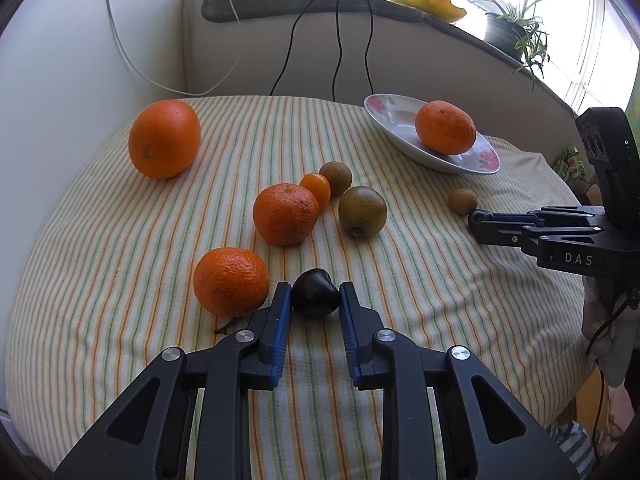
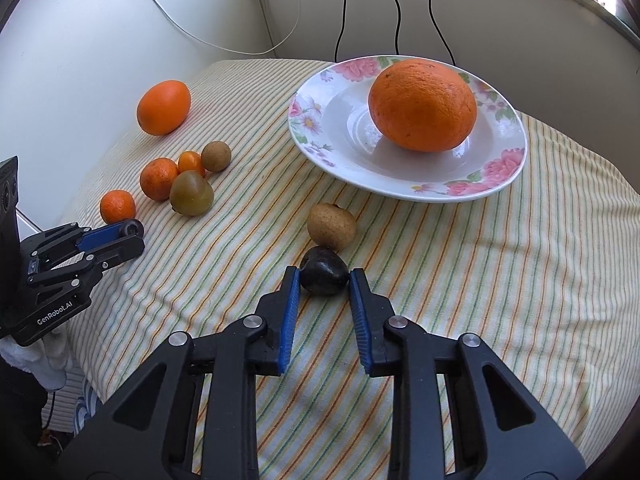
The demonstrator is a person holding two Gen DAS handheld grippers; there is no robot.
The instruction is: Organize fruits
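Observation:
My left gripper [image 1: 314,286] is shut on a small dark fruit [image 1: 315,298] that rests on the striped cloth, right of a mandarin [image 1: 231,281]. My right gripper [image 2: 325,272] is shut on a second dark fruit [image 2: 324,278], with a brown kiwi [image 2: 331,226] just beyond it. A flowered plate [image 2: 340,120] at the back right carries one orange [image 2: 423,105]. A large orange [image 1: 164,139] lies at the far left. In the middle cluster a mandarin [image 1: 285,214], a tiny orange fruit [image 1: 316,189] and two kiwis [image 1: 362,212].
The striped cloth [image 1: 420,280] covers a round table whose edge drops off near both grippers. Behind it are a white wall, hanging black cables [image 1: 338,40] and a windowsill with a potted plant [image 1: 508,32] and a yellow dish [image 1: 424,0].

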